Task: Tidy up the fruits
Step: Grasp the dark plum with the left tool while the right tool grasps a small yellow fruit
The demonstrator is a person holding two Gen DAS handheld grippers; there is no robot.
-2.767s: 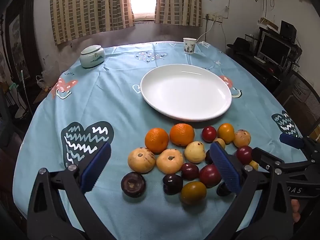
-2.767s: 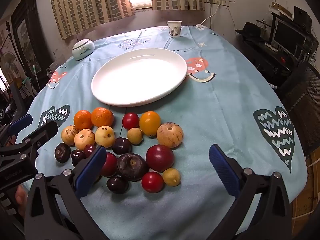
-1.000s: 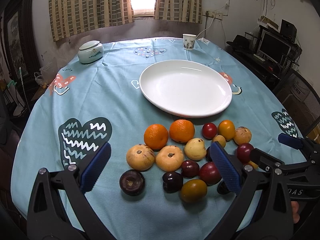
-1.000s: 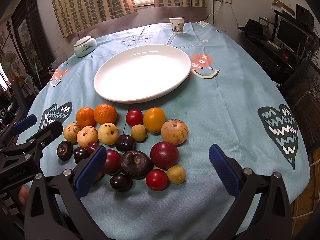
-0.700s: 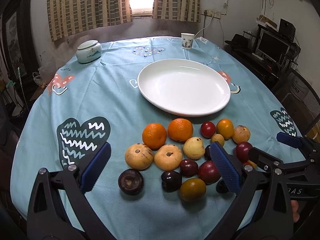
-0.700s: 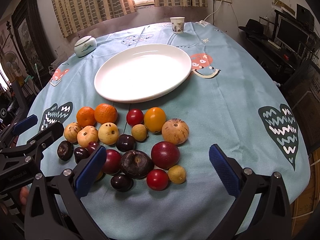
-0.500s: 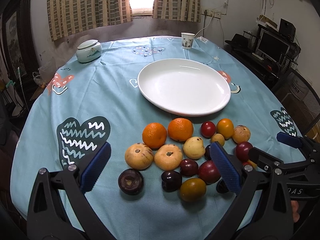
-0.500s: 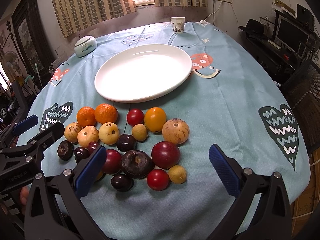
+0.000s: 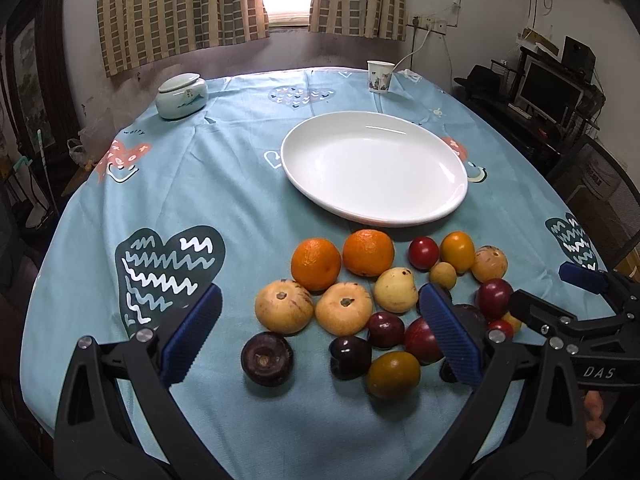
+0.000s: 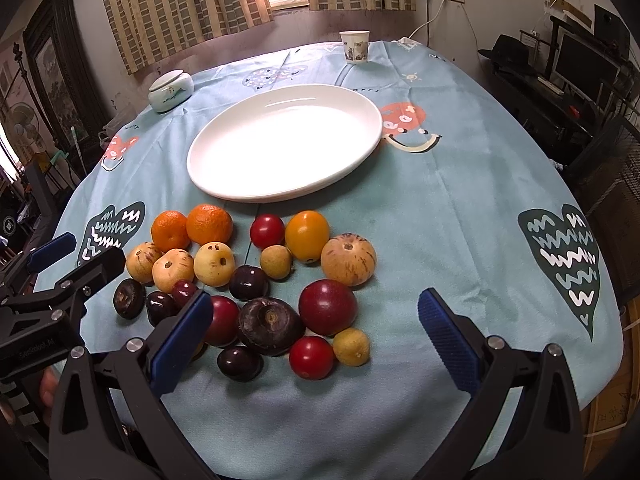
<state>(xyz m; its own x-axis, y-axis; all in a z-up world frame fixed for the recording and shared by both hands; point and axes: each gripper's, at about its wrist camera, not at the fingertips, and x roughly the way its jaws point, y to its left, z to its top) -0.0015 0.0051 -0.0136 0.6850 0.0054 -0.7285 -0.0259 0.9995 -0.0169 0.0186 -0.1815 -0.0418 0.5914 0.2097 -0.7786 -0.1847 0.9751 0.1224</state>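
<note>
Fruit cluster (image 10: 256, 280) loose on counter (image 10: 460, 216), lower centre of right-wrist frame, just below empty white plate (image 10: 360, 160).
Left claw (image 9: 320, 336): blue pads spread wide, nothing gripped; dark purple fruit (image 9: 267, 358) and pale round fruits sit between pads.
Right claw (image 10: 314, 336): spread wide, empty; red fruit (image 10: 311, 357) between pads.
Lidded jar (image 10: 171, 91) upper left, paper cup (image 10: 354, 47) upper centre.

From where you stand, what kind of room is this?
Probably a lived-in home room: a round table under a printed cloth, curtains over a window, and a computer monitor on a cluttered desk.
</note>
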